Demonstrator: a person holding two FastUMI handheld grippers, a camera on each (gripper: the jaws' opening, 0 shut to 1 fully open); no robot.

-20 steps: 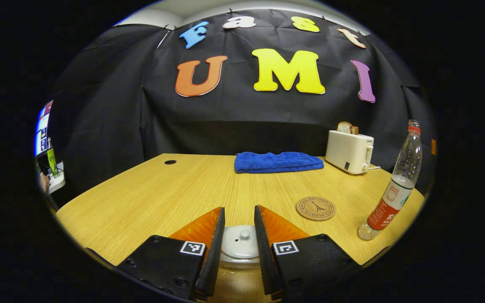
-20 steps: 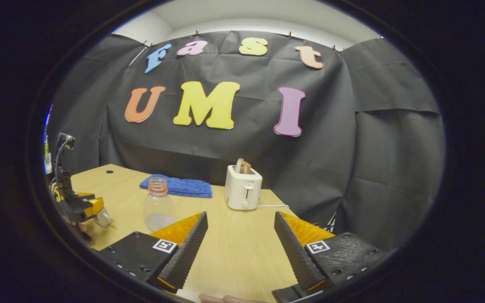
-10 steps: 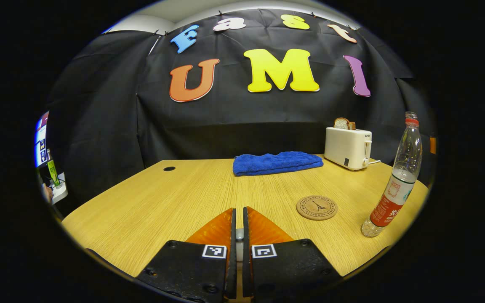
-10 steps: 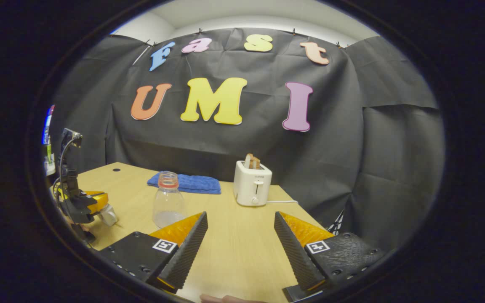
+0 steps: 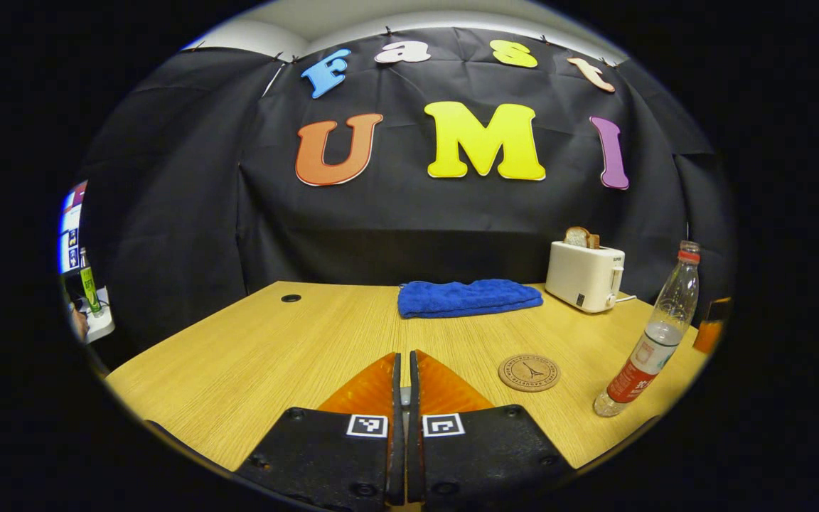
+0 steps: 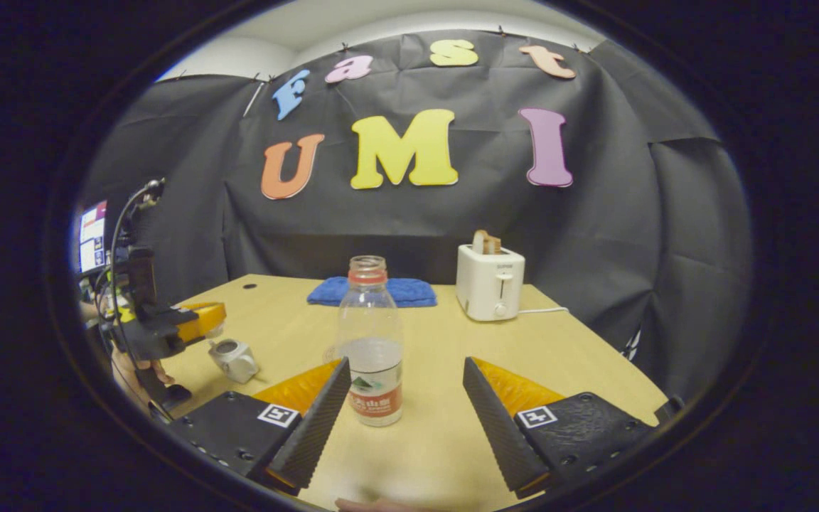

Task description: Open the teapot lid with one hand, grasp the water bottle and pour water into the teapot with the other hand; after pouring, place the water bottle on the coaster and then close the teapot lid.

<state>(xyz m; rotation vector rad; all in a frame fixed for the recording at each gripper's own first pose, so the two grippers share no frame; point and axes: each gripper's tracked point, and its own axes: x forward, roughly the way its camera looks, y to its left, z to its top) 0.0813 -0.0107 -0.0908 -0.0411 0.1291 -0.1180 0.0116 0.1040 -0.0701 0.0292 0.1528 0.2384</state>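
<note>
Water bottle upright on table

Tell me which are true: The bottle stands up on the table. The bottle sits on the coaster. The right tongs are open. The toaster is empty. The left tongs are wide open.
1. The water bottle stands upright on the table. True.
2. It sits on the coaster. False: the coaster is bare, the bottle beside it.
3. The right tongs are open. True.
4. The toaster is empty. False: bread sticks out.
5. The left tongs are wide open. False: shut on the teapot lid.
</note>
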